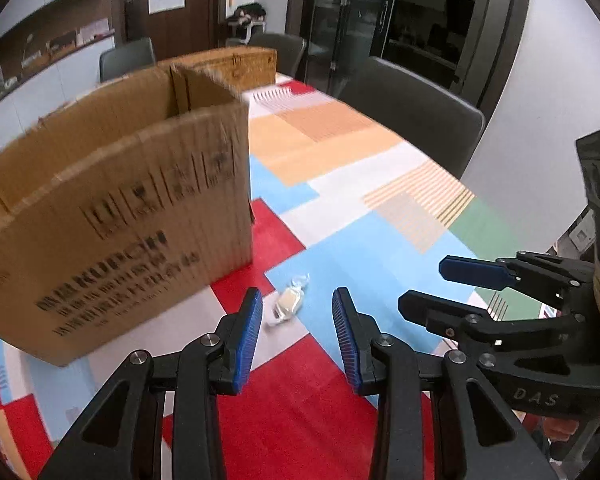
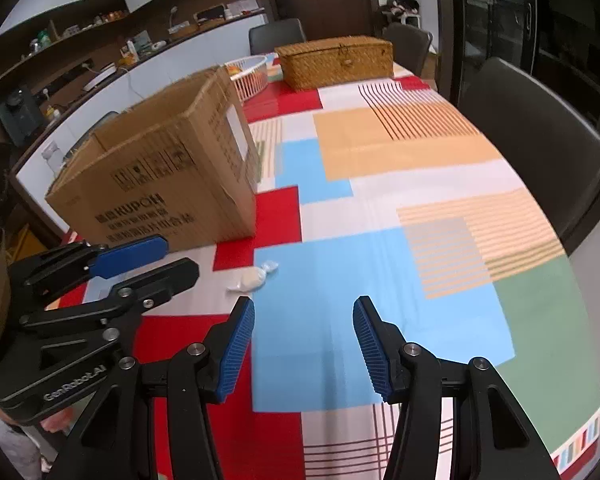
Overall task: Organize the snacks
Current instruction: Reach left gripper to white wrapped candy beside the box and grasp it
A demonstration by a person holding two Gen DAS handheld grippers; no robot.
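Item one — my left gripper [image 1: 296, 334], black with blue ribbed pads, jaws parted and holding nothing. It hangs low over the patchwork tablecloth of red, blue, white and orange panels [image 1: 312, 420], its gap lined up on the snack just beyond, which I judge is the stance for a pick.

Item two: a small cream-coloured snack in a clear twisted wrapper [image 1: 287, 304], lying loose on the cloth where a blue panel meets a white one, near the front right corner of the box.

Item three: a brown corrugated cardboard box with black print [image 1: 132, 216], top open, standing to the left — likely the place for the snack.

Item four: my right gripper [image 2: 303, 340], likewise spread and empty, off to the right of the snack and apart from it, leaving room.

Item five: a closed woven wicker chest [image 2: 336, 62] at the far end, with a white wire basket [image 2: 252, 74] to its left.
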